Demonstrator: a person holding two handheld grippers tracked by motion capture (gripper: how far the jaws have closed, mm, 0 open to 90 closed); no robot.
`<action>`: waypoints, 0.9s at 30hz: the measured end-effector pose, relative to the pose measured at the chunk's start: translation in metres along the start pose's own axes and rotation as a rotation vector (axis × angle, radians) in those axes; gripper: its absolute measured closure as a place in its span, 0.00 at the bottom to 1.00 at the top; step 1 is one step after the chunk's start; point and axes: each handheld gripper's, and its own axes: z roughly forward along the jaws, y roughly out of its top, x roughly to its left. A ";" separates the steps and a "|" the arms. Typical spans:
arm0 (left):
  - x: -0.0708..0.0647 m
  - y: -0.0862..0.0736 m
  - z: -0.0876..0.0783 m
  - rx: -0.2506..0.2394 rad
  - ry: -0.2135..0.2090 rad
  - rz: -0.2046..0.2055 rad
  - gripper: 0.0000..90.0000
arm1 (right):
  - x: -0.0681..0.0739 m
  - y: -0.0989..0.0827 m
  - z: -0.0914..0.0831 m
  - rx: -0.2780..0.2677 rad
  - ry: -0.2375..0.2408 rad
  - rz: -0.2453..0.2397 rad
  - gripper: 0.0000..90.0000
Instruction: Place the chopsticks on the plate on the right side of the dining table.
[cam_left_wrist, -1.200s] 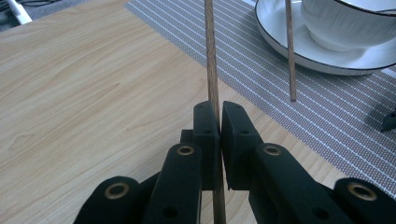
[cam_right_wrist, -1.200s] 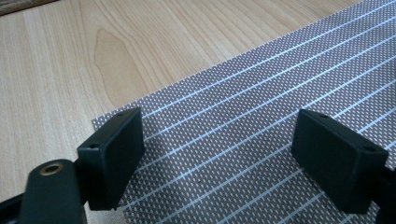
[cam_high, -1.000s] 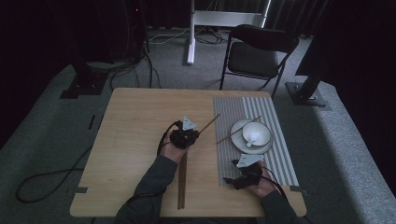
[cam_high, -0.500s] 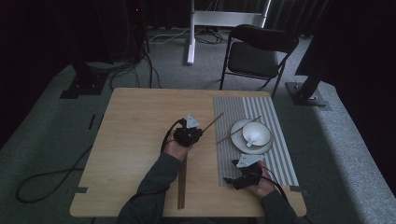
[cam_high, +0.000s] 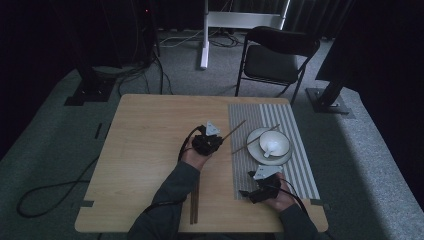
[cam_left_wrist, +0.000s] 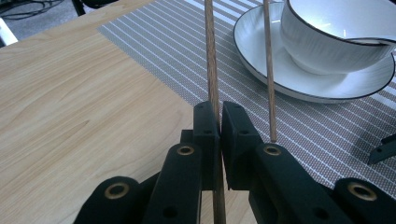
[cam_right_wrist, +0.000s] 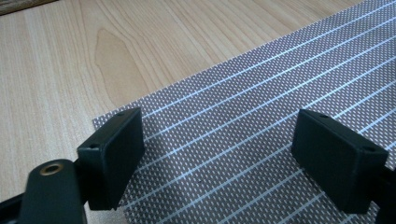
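Left tool (cam_left_wrist: 219, 116): jaws pressed together, pinching a wooden chopstick (cam_left_wrist: 211, 56) between the pads. The stick runs up from the jaws over the edge of the striped placemat (cam_left_wrist: 187, 51); its tail end passes down behind the tool body. In the high view the left tool (cam_high: 208, 141) sits over bare wood just left of the mat, the chopstick (cam_high: 235, 129) slanting up and to the right from it.

Second chopstick (cam_left_wrist: 268, 70) lies just beside the held one, its near tip on the mat, its far end leaning on the white plate (cam_left_wrist: 322, 88). A white bowl (cam_left_wrist: 336, 42) stands on that plate; something white lies inside it, too small to identify.

Right tool (cam_right_wrist: 219, 158): jaws spread wide, nothing between them, over the near left corner of the placemat (cam_right_wrist: 243, 116). In the high view it (cam_high: 252, 190) rests low on the mat, well apart from the plate (cam_high: 255, 150).

More dark sticks (cam_high: 194, 205) lie on the counter (cam_high: 145, 150) beside the left sleeve. Beyond the counter, a black chair (cam_high: 275, 60).
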 end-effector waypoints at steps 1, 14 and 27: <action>0.000 0.001 0.001 0.001 -0.001 0.003 0.95 | 0.000 0.000 0.000 0.000 0.000 0.000 0.18; -0.002 0.011 0.010 -0.007 -0.014 0.013 0.95 | 0.000 0.000 0.000 0.000 0.001 0.001 0.18; -0.004 0.020 0.018 -0.009 -0.023 0.022 0.95 | 0.000 0.000 0.000 0.000 0.002 -0.002 0.18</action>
